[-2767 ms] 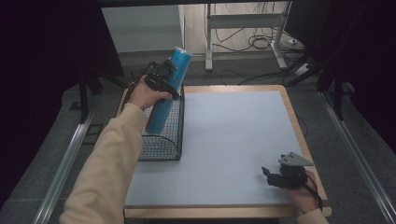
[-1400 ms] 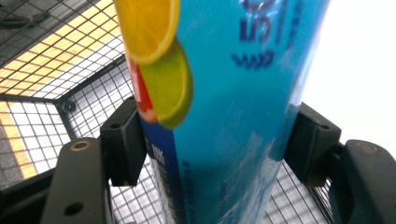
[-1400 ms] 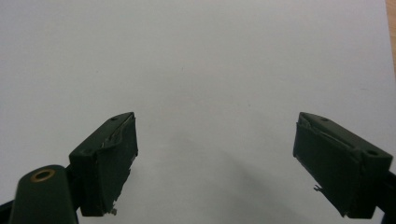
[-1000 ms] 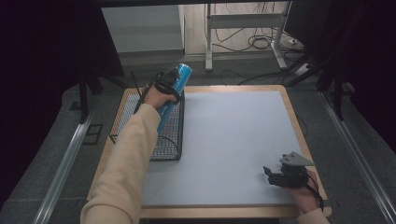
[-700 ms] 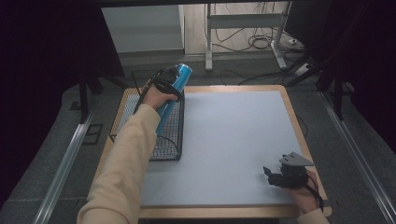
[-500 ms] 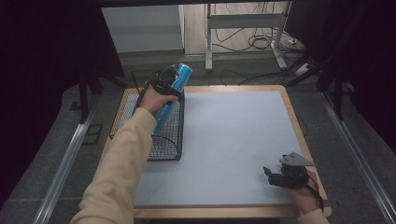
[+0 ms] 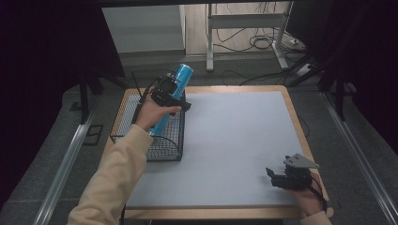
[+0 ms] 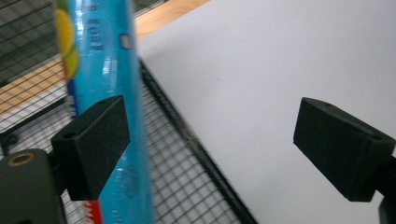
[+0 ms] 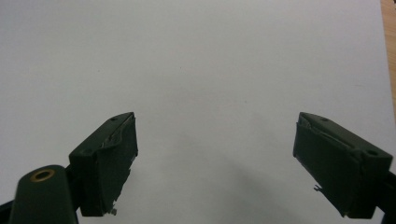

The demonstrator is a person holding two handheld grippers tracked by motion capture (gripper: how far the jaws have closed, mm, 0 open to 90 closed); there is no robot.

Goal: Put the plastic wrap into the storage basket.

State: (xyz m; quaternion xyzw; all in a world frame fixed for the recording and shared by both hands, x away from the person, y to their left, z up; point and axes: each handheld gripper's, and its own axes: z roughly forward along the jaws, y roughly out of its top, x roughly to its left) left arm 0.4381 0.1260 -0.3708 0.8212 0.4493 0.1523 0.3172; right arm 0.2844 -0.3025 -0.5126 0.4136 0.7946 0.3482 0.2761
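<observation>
With jaws just opening wide and gripping nothing, left gripper (image 8: 212, 149) hovering beside the blue tube (image 8: 109, 112), leaning steeply in the wire basket (image 7: 166, 150), just outside the left finger (image 8: 93, 144); right gripper (image 7: 279, 177) gaping, empty, far off.

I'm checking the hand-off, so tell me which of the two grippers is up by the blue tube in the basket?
The left gripper, raised over the wire basket beside the blue tube, its jaws just opened. The right gripper sits low near the table's front edge.
</observation>
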